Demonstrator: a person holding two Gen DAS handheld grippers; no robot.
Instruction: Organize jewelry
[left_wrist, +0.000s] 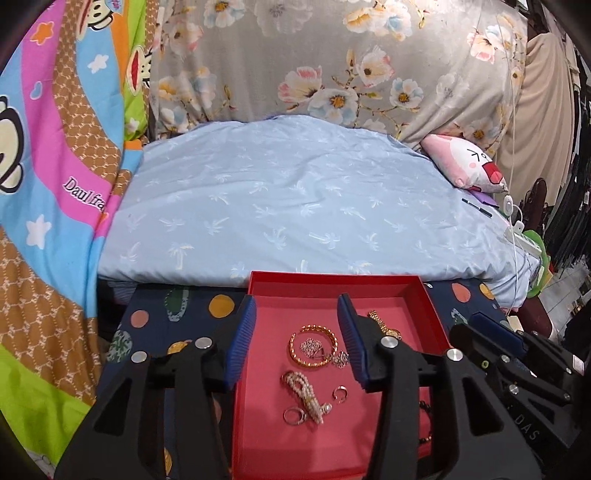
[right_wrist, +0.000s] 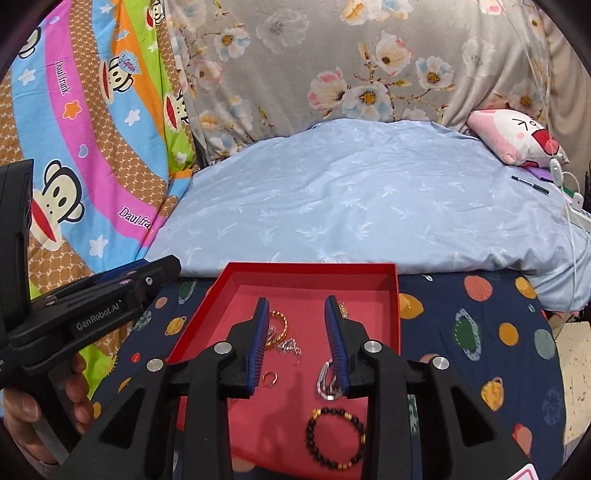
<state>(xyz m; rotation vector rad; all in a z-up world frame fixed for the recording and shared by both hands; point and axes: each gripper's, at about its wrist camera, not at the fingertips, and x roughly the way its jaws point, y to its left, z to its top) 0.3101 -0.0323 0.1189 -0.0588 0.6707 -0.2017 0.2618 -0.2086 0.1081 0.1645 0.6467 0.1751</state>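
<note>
A red shallow box (left_wrist: 334, 280) (right_wrist: 310, 268) sits on a dark spotted cloth. Inside lie a gold twisted bangle (left_wrist: 313, 345) (right_wrist: 279, 326), a silver chain (left_wrist: 314, 349), a pearl bracelet (left_wrist: 304, 395), a silver ring (left_wrist: 293, 415), a small gold ring (left_wrist: 340, 392) (right_wrist: 269, 379), a gold watch (left_wrist: 384, 325), a silver clasp piece (right_wrist: 327, 380) and a dark beaded bracelet (right_wrist: 334, 432). My left gripper (left_wrist: 297, 321) is open and empty above the box. My right gripper (right_wrist: 297, 321) is open and empty above the box; it also shows in the left wrist view (left_wrist: 491, 336).
A light blue quilt (left_wrist: 295, 199) covers the bed behind the box. A cartoon monkey blanket (left_wrist: 55, 166) hangs on the left. A pink plush pillow (left_wrist: 465, 162), a pen (left_wrist: 476, 207) and white cables (left_wrist: 517, 229) lie at the right.
</note>
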